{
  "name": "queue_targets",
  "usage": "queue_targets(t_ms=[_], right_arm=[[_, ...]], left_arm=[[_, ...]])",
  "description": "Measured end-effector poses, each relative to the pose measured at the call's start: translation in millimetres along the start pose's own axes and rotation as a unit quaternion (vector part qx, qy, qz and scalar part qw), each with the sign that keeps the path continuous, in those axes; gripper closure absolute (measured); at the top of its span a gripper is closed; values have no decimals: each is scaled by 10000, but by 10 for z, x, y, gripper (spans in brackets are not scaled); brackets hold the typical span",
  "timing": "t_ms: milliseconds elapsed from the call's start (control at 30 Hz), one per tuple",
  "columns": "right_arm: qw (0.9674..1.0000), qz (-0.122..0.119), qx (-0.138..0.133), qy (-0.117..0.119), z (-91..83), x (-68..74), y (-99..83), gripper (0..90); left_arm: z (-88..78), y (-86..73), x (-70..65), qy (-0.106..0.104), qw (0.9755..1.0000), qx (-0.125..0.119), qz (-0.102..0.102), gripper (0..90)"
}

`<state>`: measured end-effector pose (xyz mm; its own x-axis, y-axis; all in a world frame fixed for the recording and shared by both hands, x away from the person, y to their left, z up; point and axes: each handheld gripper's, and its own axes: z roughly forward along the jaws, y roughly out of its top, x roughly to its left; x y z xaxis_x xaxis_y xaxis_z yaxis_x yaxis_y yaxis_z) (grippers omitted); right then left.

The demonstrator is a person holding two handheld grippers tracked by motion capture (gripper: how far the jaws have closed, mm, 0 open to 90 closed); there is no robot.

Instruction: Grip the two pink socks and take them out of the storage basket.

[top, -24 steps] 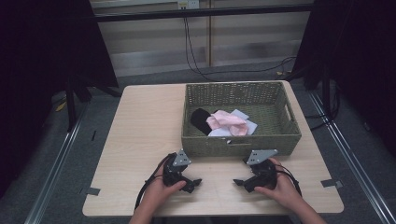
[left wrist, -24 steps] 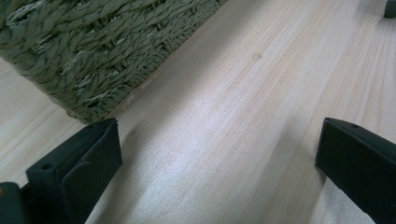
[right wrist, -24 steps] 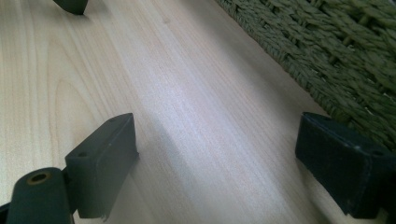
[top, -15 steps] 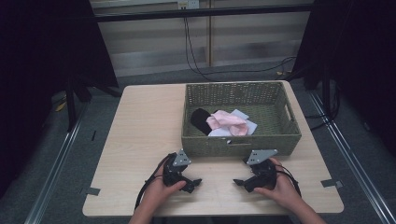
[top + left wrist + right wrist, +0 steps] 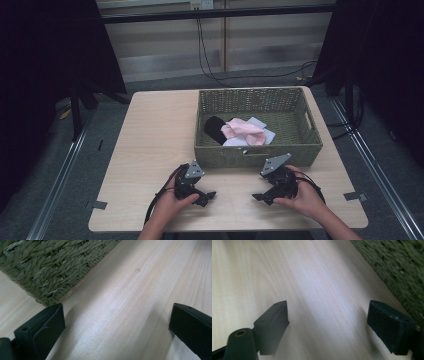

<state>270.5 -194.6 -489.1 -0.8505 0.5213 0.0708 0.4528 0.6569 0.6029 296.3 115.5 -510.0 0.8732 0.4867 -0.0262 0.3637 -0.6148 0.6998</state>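
Basket is my best guess at the thing that matters, a green woven one sitting on the far right half of the table. Nearest me, my two hands rest on the near edge of the tabletop. The left hand holds the left gripper, the right hand holds the right gripper, and the two tips point toward each other with bare wood between them.

In the left gripper view the jaws stand wide apart with nothing between them but wood grain; the basket's woven corner sits just beyond the left jaw, cut off by the top edge. In the right gripper view the jaws are equally wide and empty, and the basket wall runs blurred along the right side.

Farther off, inside the basket, lie a black item, a pink cloth and something white beneath it; I cannot tell what any of these are, since the near wall hides their lower parts. Beyond the table, cables hang in front of a pale wall, and both sides are dark.

Against the earlier frames, nothing has moved: hands, grippers and basket contents sit as before.
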Motion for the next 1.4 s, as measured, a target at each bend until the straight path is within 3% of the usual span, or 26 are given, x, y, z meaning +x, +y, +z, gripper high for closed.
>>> queue_targets(t_ms=[167, 433, 533, 833, 1133, 1300, 1400], right_arm=[[9994, -190, 248, 169, -115, 20, 145, 191], [9976, -258, 558, 305, -309, 11, 349, 203], [9970, -422, 591, 284, -411, -4, 455, 203], [9968, -481, 586, 247, -606, -98, 705, 212], [9978, -355, 530, 176, -781, -267, 916, 221], [9985, -223, 425, 267, -884, -385, 1076, 222], [9986, -230, 465, 136, -905, -447, 1159, 222]], left_arm=[[0, 0, 0, -1, 10000, 1, 3, 0], [0, 0, 0, -1, 10000, 3, 0, 0], [0, 0, 0, -1, 10000, 1, 3, 0], [-1, 0, 2, 3, 10000, 3, 14, 0], [-1, 0, 2, 1, 10000, 5, 14, 0], [-1, 0, 2, 2, 10000, 3, 13, 0], [0, 0, 2, 2, 10000, 2, 12, 0]])
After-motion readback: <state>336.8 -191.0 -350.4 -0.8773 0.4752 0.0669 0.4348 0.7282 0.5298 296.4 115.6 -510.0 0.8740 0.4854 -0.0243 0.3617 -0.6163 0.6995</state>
